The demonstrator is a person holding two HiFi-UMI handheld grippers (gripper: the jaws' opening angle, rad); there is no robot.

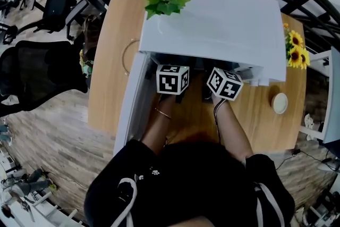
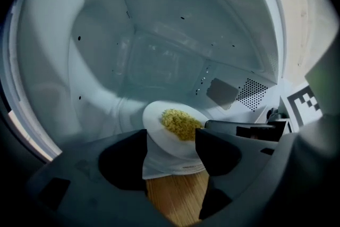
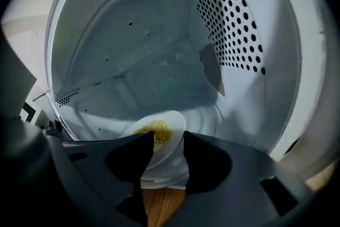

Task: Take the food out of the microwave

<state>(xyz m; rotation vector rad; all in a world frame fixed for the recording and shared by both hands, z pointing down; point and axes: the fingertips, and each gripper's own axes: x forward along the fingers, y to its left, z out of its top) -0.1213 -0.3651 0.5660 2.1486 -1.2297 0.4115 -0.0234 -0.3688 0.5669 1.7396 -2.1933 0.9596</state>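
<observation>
A white plate with a heap of yellow food lies on the floor of the open white microwave, close to its front lip. My left gripper is open, with the plate's near rim showing in the gap just ahead of its jaws. My right gripper is open too and faces the same plate and food from the other side. The head view shows only the two marker cubes at the oven's mouth; the jaws and plate are hidden under the oven's top.
The microwave door hangs open on the left. A green plant sits on top of the oven. Sunflowers and a small white cup stand on the wooden table at the right. A black chair is off to the left.
</observation>
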